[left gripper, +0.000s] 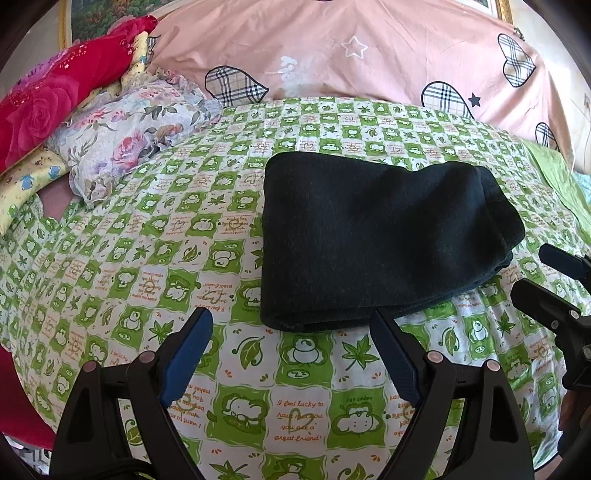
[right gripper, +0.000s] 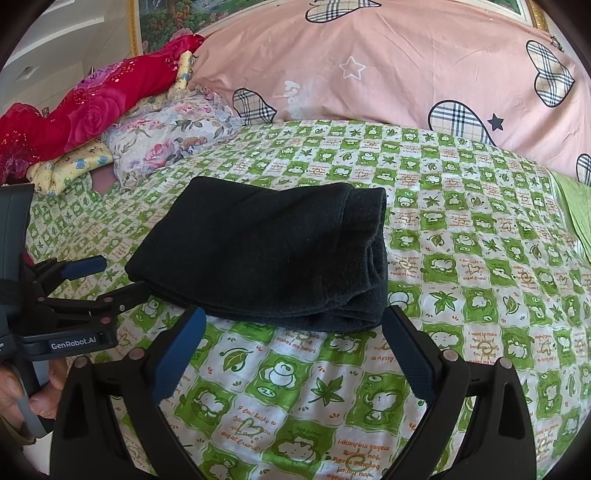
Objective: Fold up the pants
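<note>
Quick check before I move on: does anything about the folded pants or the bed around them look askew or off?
Nothing stands out. The dark pants lie folded in a compact stack on the green checked sheet, layers roughly aligned. The left gripper and right gripper are both open, clear of the cloth.

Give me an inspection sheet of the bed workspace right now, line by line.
Surface: green checked sheet, mostly smooth.
Job's things: dark pants folded into a compact stack, lying free.
Clutter: flowered pillows and red cloth piled at the far left corner.
Grippers: left tool and right tool both open, just short of the pants' near edge.
Cables: nothing seen.
Surroundings: pink quilt behind; framed picture above.
</note>
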Demonstrator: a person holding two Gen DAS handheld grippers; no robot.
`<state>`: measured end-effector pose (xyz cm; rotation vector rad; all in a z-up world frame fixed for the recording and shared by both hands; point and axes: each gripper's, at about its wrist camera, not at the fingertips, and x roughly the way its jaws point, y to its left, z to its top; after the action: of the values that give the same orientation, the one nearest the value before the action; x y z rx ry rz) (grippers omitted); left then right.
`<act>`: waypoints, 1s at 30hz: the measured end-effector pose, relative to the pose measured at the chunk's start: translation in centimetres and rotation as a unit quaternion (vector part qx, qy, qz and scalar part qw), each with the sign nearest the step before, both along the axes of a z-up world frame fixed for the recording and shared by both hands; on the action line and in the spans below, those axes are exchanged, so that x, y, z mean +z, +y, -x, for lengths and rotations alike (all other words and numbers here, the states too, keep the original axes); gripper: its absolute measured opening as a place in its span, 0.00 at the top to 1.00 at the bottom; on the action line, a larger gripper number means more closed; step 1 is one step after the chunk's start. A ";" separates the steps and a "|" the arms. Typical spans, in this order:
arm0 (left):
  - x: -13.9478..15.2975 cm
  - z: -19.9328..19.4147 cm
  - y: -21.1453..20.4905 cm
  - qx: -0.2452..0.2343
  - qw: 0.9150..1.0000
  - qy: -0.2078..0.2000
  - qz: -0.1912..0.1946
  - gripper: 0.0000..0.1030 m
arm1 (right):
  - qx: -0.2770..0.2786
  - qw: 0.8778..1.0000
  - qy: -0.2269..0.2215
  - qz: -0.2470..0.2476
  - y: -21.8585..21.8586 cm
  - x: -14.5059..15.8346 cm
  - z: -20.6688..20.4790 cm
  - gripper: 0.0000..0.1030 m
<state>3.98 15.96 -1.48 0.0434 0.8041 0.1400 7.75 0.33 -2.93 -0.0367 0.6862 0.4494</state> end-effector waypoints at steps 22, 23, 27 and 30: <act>0.7 -0.4 0.4 0.008 1.000 -0.003 0.003 0.15 | 0.000 1.000 -0.008 -0.005 -0.2 0.8 0.0 0.06; 0.8 -0.4 0.4 0.010 1.000 -0.005 0.002 0.15 | -0.001 1.000 -0.008 -0.006 -0.3 0.9 0.0 0.06; 0.9 -0.3 0.3 0.019 1.000 -0.011 -0.008 0.15 | -0.001 1.000 -0.009 -0.008 -0.4 1.0 -0.1 0.06; 0.8 -0.4 0.4 0.024 1.000 -0.010 -0.008 0.16 | 0.000 1.000 -0.007 -0.007 -0.3 1.0 -0.1 0.06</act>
<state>4.39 16.35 -0.64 0.0374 0.7841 0.1910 7.88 0.00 -1.95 -0.0267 0.6701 0.4544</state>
